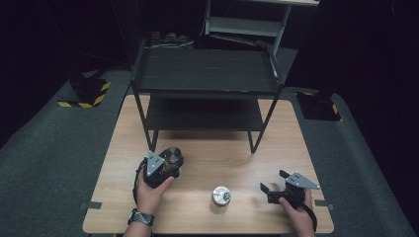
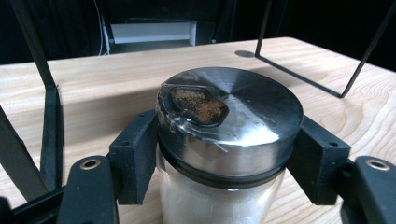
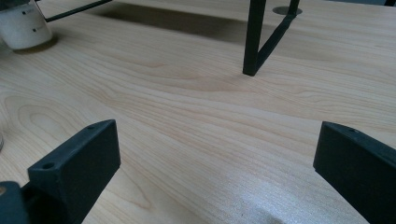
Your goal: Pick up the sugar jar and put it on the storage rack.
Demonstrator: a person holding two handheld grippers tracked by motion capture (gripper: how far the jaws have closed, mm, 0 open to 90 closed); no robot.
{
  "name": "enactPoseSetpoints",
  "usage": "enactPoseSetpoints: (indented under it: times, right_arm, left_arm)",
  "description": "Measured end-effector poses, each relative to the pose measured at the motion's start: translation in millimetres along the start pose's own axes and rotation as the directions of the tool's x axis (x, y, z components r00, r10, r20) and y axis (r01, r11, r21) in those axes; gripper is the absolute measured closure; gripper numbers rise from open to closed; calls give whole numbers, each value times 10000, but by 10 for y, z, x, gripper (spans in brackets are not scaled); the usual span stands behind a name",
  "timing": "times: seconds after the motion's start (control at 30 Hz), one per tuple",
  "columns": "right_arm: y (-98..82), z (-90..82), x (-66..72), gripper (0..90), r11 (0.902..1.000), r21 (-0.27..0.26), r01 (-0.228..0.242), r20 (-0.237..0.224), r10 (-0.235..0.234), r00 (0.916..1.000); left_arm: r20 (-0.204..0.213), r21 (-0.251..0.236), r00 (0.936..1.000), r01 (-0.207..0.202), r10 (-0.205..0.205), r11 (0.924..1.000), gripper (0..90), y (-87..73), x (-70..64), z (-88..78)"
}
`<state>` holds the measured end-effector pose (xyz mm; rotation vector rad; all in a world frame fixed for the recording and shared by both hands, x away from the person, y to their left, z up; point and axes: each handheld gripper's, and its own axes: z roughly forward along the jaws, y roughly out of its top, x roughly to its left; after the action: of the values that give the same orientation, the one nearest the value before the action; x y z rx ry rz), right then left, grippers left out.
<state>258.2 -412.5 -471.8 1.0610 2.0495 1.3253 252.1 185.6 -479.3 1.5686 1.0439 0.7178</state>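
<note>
My left tongs [image 2: 229, 158] pinch the steel-lidded jar [image 2: 224, 140] on the bench [image 1: 247, 163]; my right tongs [image 3: 215, 177] hang spread wide, holding nothing

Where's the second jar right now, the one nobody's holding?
In the high view the loose jar stands near the table's front edge, roughly midway between the left gripper, shut on the other jar, and the open right gripper.
</note>
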Motion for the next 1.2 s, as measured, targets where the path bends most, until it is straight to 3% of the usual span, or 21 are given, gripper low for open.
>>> enactPoseSetpoints:
  times: [0.47, 0.8, 1.2]
  right_arm:
    - [-3, -1, 0, 2, 10000, -17, 9, -1, -9, 10000]
    - [-4, -1, -9, 2, 10000, -22, -14, -34, 14, 10000]
    - [-11, -4, -17, 2, 10000, -58, -56, -62, 56, 10000]
  left_arm:
    - [119, -465, 9999, 97, -92, 9989, 322, 147, -41, -93]
    - [220, -808, 9993, -272, 291, 9964, 322, 334, -117, -209]
    - [422, -1162, 9986, -254, 304, 9929, 322, 549, -131, -310]
